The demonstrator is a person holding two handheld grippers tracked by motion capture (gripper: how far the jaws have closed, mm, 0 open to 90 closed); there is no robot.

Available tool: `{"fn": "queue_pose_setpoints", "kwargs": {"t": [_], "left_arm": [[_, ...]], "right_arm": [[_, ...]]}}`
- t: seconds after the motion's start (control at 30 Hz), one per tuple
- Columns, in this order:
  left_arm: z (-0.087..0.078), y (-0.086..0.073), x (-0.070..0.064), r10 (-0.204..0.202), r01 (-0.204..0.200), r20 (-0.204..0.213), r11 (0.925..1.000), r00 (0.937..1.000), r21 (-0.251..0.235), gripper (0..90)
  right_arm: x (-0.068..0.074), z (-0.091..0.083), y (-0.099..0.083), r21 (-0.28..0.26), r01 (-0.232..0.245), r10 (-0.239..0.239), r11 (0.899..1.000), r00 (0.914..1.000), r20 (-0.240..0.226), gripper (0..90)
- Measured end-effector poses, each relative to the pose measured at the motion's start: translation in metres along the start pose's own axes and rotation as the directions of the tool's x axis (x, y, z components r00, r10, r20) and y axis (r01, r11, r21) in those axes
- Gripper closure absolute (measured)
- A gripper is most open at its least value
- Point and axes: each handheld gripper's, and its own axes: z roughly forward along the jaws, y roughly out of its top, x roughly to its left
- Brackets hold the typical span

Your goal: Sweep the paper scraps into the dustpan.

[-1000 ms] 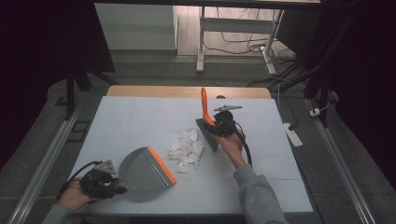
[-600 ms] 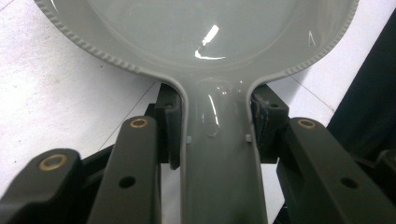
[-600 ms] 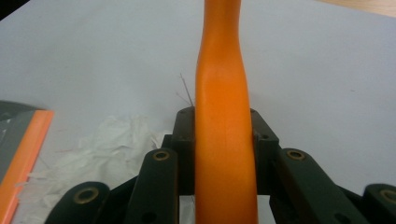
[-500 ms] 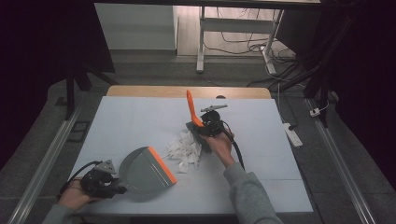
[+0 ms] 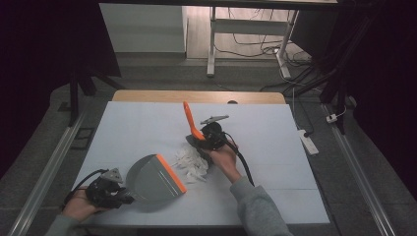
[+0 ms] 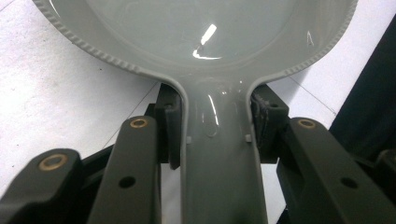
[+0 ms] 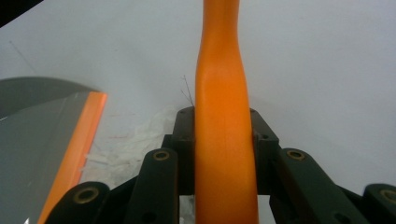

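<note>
Left hand pose: the left hand (image 5: 78,205) comes in at the bottom left corner of the high view, low on the near edge of the surface (image 5: 128,132), with its left tool (image 5: 125,196) pointing right toward the dustpan.
Left tool state: in the left gripper view its two black jaws are closed on the grey handle of the dustpan (image 6: 219,154), one pad pressed to each side of the handle.
Right hand pose: the right hand (image 5: 223,157) reaches forward from the bottom centre in a grey sleeve (image 5: 255,206), its right tool (image 5: 199,139) near the middle of the surface.
Right tool state: in the right gripper view the jaws are clamped on the orange handle of the brush (image 7: 224,140), which rises straight up between them.
Brush: its orange handle (image 5: 189,118) tilts up and away toward the far left; its dark head sits at the far edge of the paper pile.
Dustpan: grey with an orange lip (image 5: 157,178), lying flat at the near left, its lip facing the pile.
Paper scraps: a loose heap of white shreds (image 5: 189,162) lies between the dustpan lip and the brush head, just beside both.
Surroundings: a pale sheet covers the surface; a wooden strip (image 5: 196,96) shows at its far edge, and a white power strip (image 5: 309,141) lies on the floor to the right.
</note>
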Motion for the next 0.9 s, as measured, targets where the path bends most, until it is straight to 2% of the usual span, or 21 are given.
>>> {"fn": "queue_pose_setpoints", "kwargs": {"t": [0.53, 0.9], "left_arm": [[0.002, 0.002, 0.000, -0.001, 0.001, 0.002, 1.0000, 1.0000, 0.002, 62.0], [0.002, 0.002, 0.000, -0.004, 0.004, 0.002, 1.0000, 1.0000, -0.003, 62.0]], "right_arm": [[0.034, 0.007, -0.002, 0.008, 0.056, -0.056, 0.998, 0.9959, -0.071, 70.4], [0.062, 0.011, -0.001, -0.002, 0.100, -0.099, 0.995, 0.9827, -0.157, 70.3]]}}
